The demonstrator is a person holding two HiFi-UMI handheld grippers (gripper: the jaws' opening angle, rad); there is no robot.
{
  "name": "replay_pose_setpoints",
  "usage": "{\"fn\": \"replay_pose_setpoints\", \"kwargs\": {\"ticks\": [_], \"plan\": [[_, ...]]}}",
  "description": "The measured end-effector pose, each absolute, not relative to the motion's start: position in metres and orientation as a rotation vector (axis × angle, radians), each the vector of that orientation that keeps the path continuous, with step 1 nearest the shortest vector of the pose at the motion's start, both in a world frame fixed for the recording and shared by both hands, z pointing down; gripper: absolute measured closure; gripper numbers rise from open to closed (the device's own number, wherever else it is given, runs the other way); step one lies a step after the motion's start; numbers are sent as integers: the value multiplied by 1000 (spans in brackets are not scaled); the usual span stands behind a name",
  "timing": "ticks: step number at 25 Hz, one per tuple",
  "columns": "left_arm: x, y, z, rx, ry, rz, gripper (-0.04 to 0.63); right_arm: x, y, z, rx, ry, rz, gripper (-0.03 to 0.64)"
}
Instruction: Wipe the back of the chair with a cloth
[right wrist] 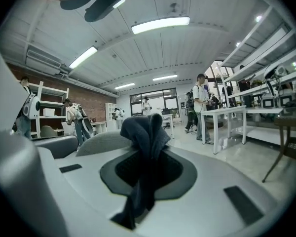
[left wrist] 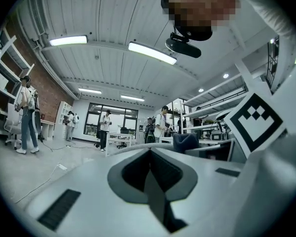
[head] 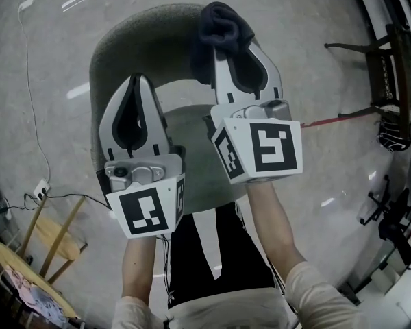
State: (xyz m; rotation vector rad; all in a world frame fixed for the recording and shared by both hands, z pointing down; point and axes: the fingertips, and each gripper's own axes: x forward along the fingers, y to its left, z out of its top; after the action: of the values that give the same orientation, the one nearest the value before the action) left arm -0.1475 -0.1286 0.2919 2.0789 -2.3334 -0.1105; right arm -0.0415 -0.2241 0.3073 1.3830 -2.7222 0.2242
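Nearest the person, both forearms reach forward over a dark lap. The left gripper (head: 138,81) has its jaws pressed together with nothing between them; its own view shows only the closed slit and the room beyond. It hangs over the rounded grey seat (head: 192,125) of the grey-green upholstered chair and has no part in the work.

Further out, the right gripper (head: 234,46) is clamped on a bunched dark navy cloth (head: 222,25). In the right gripper view the fabric (right wrist: 143,132) stands up in a wad past the jaw tips and trails down between them.

From the head view the wad lies over the top rim of the chair's curved backrest (head: 123,40). Whether it actually touches the upholstery cannot be told.

The step in hand looks like bringing the cloth to the back. The next move likely calls for pressing the wad against the backrest and sweeping along its curve while keeping the grip firm.
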Motion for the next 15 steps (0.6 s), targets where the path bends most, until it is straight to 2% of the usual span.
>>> {"fn": "replay_pose_setpoints", "kwargs": {"ticks": [15], "plan": [[-124, -141, 299, 2108, -2288, -94, 580, 22, -234, 314, 1559, -2602, 205, 558]]}}
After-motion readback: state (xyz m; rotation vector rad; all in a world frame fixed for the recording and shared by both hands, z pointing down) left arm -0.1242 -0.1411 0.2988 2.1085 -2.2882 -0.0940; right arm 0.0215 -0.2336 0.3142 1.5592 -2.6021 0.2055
